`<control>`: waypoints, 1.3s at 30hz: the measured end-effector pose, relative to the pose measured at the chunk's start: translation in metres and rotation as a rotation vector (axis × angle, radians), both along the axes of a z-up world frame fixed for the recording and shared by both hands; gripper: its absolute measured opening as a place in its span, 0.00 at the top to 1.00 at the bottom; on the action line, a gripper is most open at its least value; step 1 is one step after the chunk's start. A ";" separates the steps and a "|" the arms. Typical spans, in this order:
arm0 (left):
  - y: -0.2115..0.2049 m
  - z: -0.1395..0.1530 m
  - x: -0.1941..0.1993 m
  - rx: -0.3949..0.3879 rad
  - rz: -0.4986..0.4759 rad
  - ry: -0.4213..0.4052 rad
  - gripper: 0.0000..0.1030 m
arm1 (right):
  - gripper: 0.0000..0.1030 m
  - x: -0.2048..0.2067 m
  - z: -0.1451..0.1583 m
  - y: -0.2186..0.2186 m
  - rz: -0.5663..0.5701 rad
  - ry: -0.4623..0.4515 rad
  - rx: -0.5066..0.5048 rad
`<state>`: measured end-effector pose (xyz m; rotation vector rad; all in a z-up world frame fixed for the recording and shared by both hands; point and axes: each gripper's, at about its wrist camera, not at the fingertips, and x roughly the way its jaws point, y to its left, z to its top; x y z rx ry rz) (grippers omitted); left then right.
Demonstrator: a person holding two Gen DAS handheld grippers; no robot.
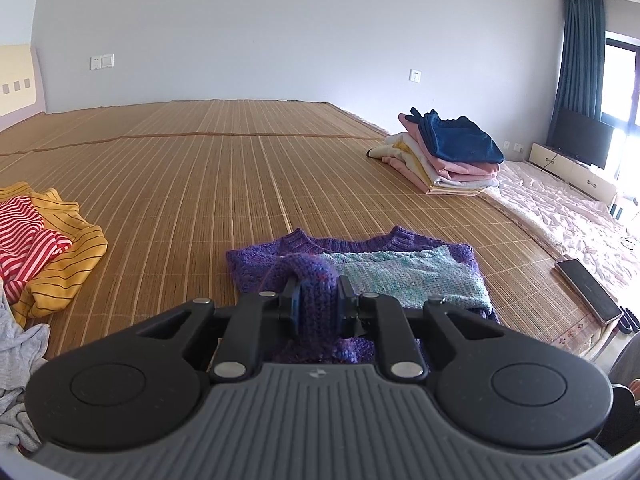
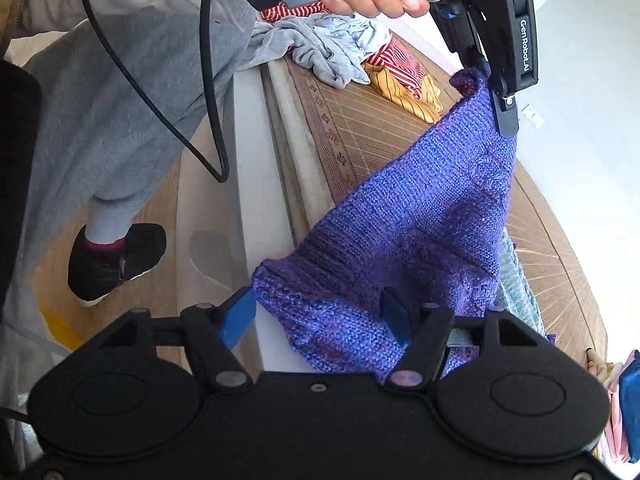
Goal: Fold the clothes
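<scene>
Bamboo matting (image 1: 200,168) covers the wide bed in front of you, its slats running away toward a pale grey wall (image 1: 260,32) with a white switch plate (image 1: 102,61) and a socket (image 1: 415,75). Off to the right, a dark blue curtain (image 1: 580,56) hangs beside a bright window, with a black screen (image 1: 582,142) on a low cream cabinet below it and pink bedding (image 1: 568,216) alongside the mat. A stack of folded clothes (image 1: 448,156) topped by a navy piece sits near the mat's far right edge, well apart from a loose heap of yellow, red-striped and grey garments (image 1: 52,248) at the left. Just ahead of you lies the purple knitted sweater (image 1: 360,268), neck away from you, with a light teal panel across its body. Your left tool (image 1: 316,304) is closed tight on a purple fold of that sweater, lifting it off the mat. Your right tool (image 2: 320,316) stands wide apart, the sweater's purple knit hanging between its blue pads (image 2: 238,318) without being pinched. A dark phone (image 1: 588,290) rests near the mat's right edge.
</scene>
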<state>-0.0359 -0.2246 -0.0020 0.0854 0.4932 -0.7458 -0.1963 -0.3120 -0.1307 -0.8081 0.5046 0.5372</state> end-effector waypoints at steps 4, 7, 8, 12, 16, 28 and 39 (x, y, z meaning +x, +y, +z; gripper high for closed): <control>0.005 -0.001 0.001 0.006 0.004 0.000 0.82 | 0.88 0.007 0.013 -0.011 -0.061 0.028 0.100; 0.012 -0.002 0.004 0.020 0.013 -0.009 0.81 | 0.88 0.009 0.041 -0.039 -0.102 0.037 0.312; 0.013 -0.003 0.006 0.028 0.019 -0.011 0.81 | 0.88 0.011 0.052 -0.053 -0.126 0.035 0.383; 0.014 -0.002 0.020 0.040 0.034 -0.006 0.81 | 0.89 0.024 0.093 -0.118 -0.247 0.006 0.629; 0.000 0.007 0.036 0.041 0.012 -0.011 0.81 | 0.89 0.043 0.110 -0.173 -0.409 -0.095 0.707; -0.092 -0.006 0.132 0.203 -0.081 0.015 0.66 | 0.90 0.155 0.083 -0.243 -0.640 -0.032 0.677; -0.056 -0.052 0.167 0.170 -0.090 0.154 0.29 | 0.64 0.166 0.035 -0.312 -0.757 0.129 1.082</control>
